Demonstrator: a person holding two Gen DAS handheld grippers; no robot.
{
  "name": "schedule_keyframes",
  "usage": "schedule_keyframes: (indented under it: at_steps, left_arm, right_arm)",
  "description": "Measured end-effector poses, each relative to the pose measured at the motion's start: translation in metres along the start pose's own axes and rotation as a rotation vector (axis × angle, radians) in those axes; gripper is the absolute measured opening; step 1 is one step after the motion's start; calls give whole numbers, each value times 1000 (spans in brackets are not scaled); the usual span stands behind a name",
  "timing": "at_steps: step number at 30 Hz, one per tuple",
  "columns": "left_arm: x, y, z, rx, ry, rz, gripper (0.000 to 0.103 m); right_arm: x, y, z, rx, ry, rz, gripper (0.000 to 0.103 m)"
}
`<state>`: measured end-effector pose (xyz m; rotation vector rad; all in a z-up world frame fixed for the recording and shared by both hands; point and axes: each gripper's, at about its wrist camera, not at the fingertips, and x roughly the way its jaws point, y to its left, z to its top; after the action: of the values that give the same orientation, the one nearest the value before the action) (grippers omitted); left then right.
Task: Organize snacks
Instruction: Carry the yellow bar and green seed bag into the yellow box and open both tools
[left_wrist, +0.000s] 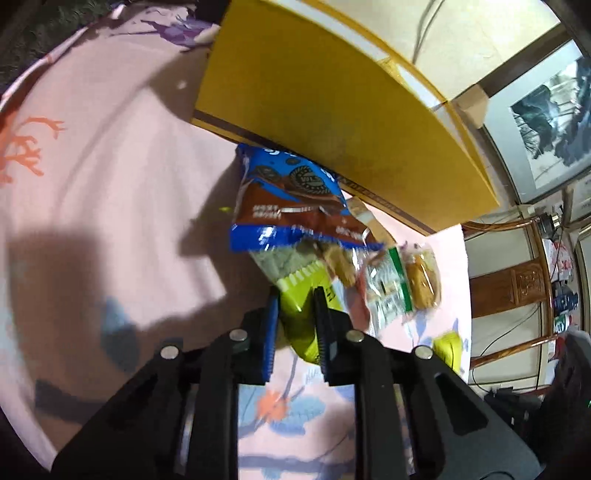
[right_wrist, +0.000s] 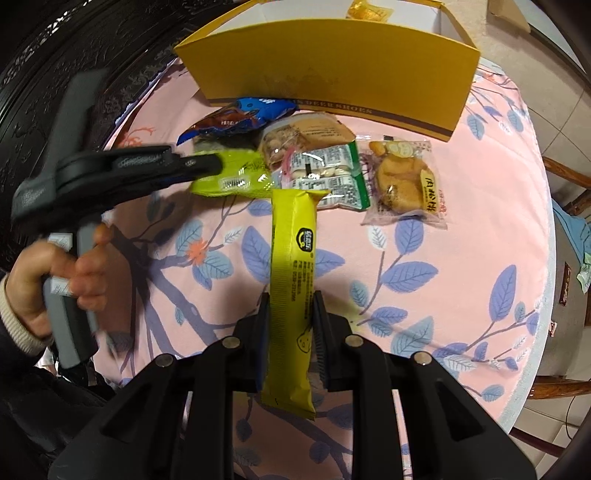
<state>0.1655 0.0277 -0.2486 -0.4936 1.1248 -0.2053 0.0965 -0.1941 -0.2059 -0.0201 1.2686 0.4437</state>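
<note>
My left gripper (left_wrist: 295, 295) is shut on a lime-green snack packet (left_wrist: 301, 325), seen from the right wrist view (right_wrist: 236, 177) held at its left end by that gripper (right_wrist: 218, 164). My right gripper (right_wrist: 291, 299) is shut on a long yellow snack bar (right_wrist: 291, 280) held above the table. A blue cookie packet (left_wrist: 291, 199) (right_wrist: 240, 118), a clear green-edged packet (right_wrist: 325, 173) (left_wrist: 388, 291) and a bun packet (right_wrist: 402, 181) (left_wrist: 421, 280) lie in front of the open yellow box (right_wrist: 332, 81) (left_wrist: 332, 103).
The round table has a pink floral cloth (right_wrist: 443, 277). One wrapped snack (right_wrist: 365, 11) lies inside the box. A wooden chair (right_wrist: 569, 184) stands at the right. Dark carved furniture (right_wrist: 55, 55) is at the left.
</note>
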Motion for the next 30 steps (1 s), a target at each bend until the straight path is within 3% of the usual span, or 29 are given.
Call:
schedule_keyframes:
  at_steps: [7, 14, 21, 30]
  left_arm:
    - [-56, 4, -33, 45, -53, 12, 17]
    - [-106, -21, -38, 155, -145, 48, 17]
    - [-131, -60, -6, 228, -225, 93, 17]
    - [-137, -124, 83, 338, -358, 132, 17]
  right_arm:
    - [-8, 4, 3, -11, -18, 9, 21]
    - [-31, 10, 17, -33, -74, 35, 21]
    - [-66, 14, 50, -33, -195, 52, 21]
    - [-114, -2, 133, -32, -399, 9, 21]
